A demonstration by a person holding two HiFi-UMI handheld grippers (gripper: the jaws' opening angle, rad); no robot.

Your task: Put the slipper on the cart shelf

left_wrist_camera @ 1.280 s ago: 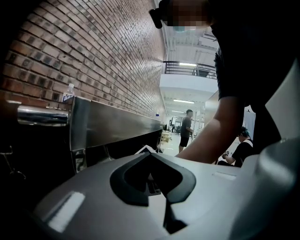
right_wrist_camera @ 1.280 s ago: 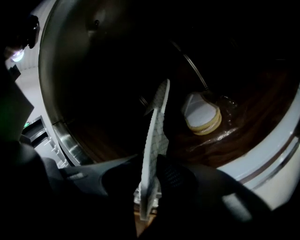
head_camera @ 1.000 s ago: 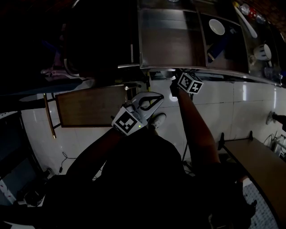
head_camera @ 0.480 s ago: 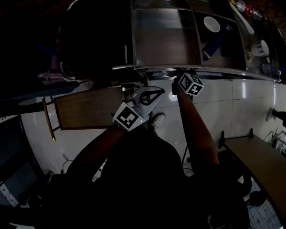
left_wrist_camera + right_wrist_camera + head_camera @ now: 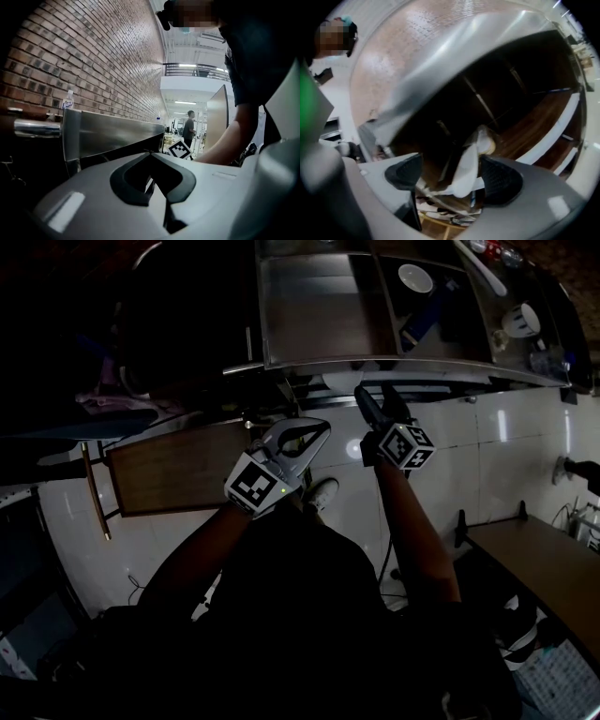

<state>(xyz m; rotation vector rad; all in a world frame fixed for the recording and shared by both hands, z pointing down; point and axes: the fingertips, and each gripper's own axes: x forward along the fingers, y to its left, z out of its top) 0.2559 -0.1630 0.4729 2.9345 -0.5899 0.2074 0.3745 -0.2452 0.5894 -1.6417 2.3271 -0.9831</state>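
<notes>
Since the earlier frame, we drew the right hand-held gripper (image 5: 372,401) back from the cart (image 5: 319,324). Its jaws were opening, pads clear of the white slipper (image 5: 468,171) between them. The slipper lay at the front edge of the cart shelf (image 5: 534,133). Our left hand-held gripper (image 5: 151,157) was closed and empty.

No legible text, brand, number or sign found: the cubes on the left gripper (image 5: 317,430) and right gripper (image 5: 380,407) bear only letterless black-and-white square patterns, and the far-left bottle (image 5: 68,99) label is too small to read.
</notes>
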